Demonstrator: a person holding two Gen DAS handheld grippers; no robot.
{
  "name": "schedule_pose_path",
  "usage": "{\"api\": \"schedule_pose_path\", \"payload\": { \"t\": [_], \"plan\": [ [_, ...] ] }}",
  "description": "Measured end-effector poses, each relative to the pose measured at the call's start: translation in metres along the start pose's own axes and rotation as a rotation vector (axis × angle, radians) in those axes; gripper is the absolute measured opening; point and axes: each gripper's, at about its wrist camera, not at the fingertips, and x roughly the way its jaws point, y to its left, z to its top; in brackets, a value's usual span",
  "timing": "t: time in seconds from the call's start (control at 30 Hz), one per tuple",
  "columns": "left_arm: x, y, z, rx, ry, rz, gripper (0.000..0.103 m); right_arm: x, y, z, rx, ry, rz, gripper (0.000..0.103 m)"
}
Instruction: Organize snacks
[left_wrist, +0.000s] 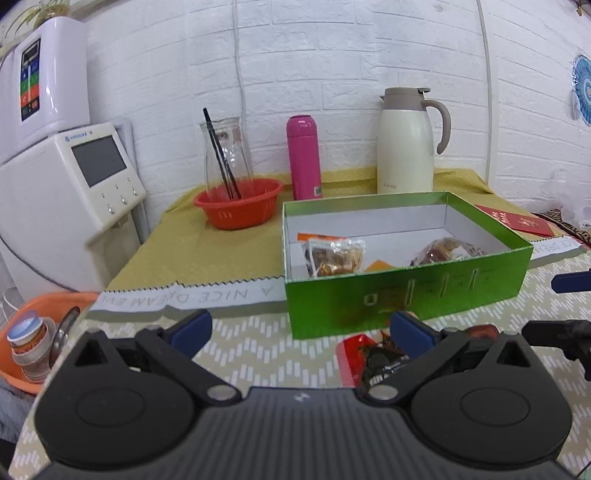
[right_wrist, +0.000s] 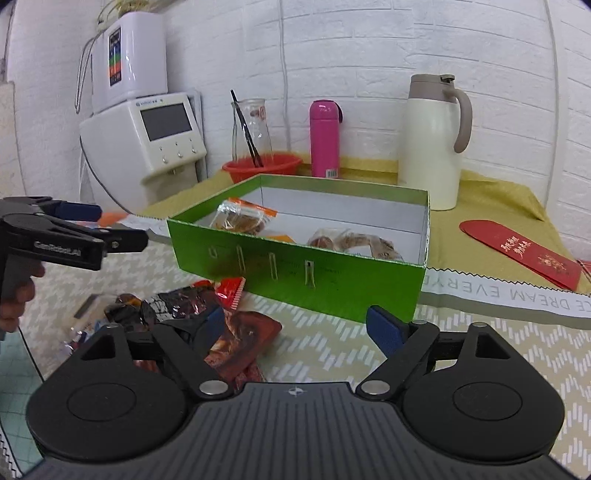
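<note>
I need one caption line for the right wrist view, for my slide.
Open right gripper hovers over dark-red snack packets before the green box holding wrapped snacks.

The room is bright and evenly lit, with soft, diffuse light and only faint shadows. A dark smudge of shade lies on the near wall of the green box (left_wrist: 406, 291). Its glossy sides catch a mild sheen. Both views bow strongly at the edges, corners go black, and the brick wall (right_wrist: 369, 55) curves. Detail is slightly soft throughout.
</note>
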Motion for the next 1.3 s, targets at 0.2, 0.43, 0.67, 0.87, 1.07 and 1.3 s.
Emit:
{"api": "schedule_pose_path", "payload": {
  "t": [0.2, 0.43, 0.67, 0.87, 1.07, 1.3],
  "plan": [
    [-0.005, -0.004, -0.021, 0.004, 0.031, -0.064, 0.102, 0.024, -0.014, 0.002, 0.146, 0.047, 0.107, 0.103],
    [0.009, -0.013, -0.035, 0.041, 0.095, -0.127, 0.102, 0.048, -0.017, -0.005, 0.232, 0.125, 0.174, 0.103],
    [0.006, -0.013, -0.038, 0.017, 0.075, -0.211, 0.103, 0.044, 0.003, 0.0, 0.125, 0.099, 0.227, 0.065],
    [0.009, -0.005, -0.038, -0.042, 0.08, -0.245, 0.099, 0.051, 0.003, 0.001, 0.186, 0.097, 0.287, 0.066],
    [0.011, 0.002, -0.037, -0.063, 0.12, -0.214, 0.103, 0.062, 0.007, -0.002, 0.206, 0.144, 0.302, 0.103],
    [0.018, 0.018, -0.04, -0.148, 0.165, -0.25, 0.102, 0.054, 0.019, 0.005, 0.081, 0.088, 0.254, 0.069]
  ]
}}
